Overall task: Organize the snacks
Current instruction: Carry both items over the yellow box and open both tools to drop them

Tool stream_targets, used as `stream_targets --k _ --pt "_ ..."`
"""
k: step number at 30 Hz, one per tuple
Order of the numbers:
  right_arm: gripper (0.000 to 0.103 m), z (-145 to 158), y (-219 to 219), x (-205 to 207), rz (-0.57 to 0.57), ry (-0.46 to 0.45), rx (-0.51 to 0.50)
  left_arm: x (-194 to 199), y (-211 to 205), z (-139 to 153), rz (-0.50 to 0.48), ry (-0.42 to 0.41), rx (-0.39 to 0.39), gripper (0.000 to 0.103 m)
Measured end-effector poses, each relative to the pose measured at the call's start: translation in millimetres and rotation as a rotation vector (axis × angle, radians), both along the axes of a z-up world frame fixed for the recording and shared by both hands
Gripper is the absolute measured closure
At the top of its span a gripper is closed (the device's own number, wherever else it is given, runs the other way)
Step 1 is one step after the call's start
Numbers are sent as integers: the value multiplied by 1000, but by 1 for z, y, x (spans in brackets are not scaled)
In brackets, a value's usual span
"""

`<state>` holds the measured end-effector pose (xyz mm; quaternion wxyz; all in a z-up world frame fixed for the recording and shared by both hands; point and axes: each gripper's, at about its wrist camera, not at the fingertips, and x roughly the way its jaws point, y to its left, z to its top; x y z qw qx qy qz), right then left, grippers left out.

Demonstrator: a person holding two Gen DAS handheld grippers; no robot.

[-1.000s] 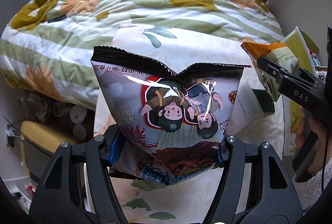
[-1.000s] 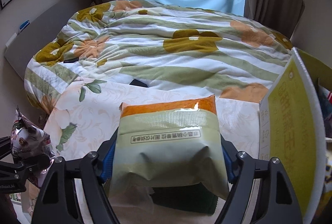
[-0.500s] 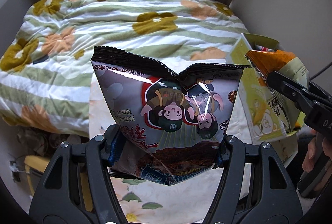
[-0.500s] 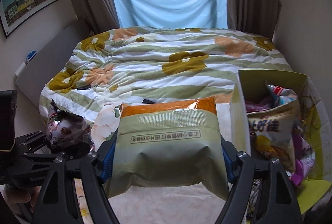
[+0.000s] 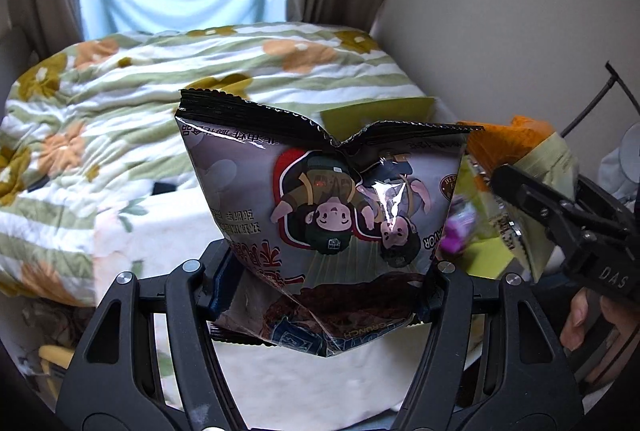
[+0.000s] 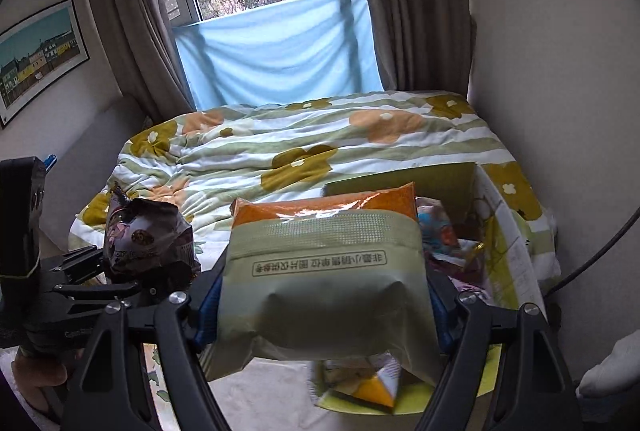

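A: Pinching a glossy dark bag (image 5: 320,215), the left gripper (image 5: 326,295) has its pads pressed into both sides; the foil is creased, the crimped black seal points away from the gripper, and the cartoon print reads upside down.

B: And the right gripper (image 6: 324,315)?

A: Clamped on a matte green pouch (image 6: 324,287), puffy and pillow-shaped, with an orange top strip and a dotted band under it. It sits squarely between the fingers.

B: Where is the box (image 6: 508,255)?

A: Just past and below the right gripper, slightly to its right: yellow-green cardboard, open, with crinkly wrappers (image 6: 440,231) inside. A yellow packet (image 6: 368,387) shows beneath the pouch.

B: What's beyond both grippers?

A: A rumpled quilt (image 6: 304,147), striped green and white with orange and mustard flowers, then a smooth blue cloth (image 6: 280,51) across the window.
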<state>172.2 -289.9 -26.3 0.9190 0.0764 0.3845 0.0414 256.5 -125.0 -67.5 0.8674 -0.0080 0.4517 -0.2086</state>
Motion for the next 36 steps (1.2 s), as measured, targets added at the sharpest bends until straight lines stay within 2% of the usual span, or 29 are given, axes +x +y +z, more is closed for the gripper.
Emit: stream_targets --k 7,13,15,17,18,19,22,28,36 --pt "28 7 -82 -6 -34 0 -21 -3 -108 -4 -21 27 -14 40" --pt "28 1 -142 -4 -68 24 -32 -3 -183 -31 -18 101 -3 39" --pt "28 -3 -157 -3 -77 38 -34 -2 -198 -42 -3 125 5 34" --pt "28 -8 -167 -1 -80 51 -23 -3 -207 -48 3 128 18 19" --pt "28 -10 -171 0 -79 58 -18 -5 -210 -48 9 122 27 3" --pt "28 -13 -173 1 -77 63 -13 -8 -212 -47 15 107 30 0" --pt "28 -19 -175 8 -57 76 -2 -11 -207 -50 39 106 47 0" --pt "28 -30 -169 27 3 81 33 -14 -164 -55 116 128 40 0" --pt "27 -36 -145 74 97 96 35 -11 -132 -54 188 120 57 0"
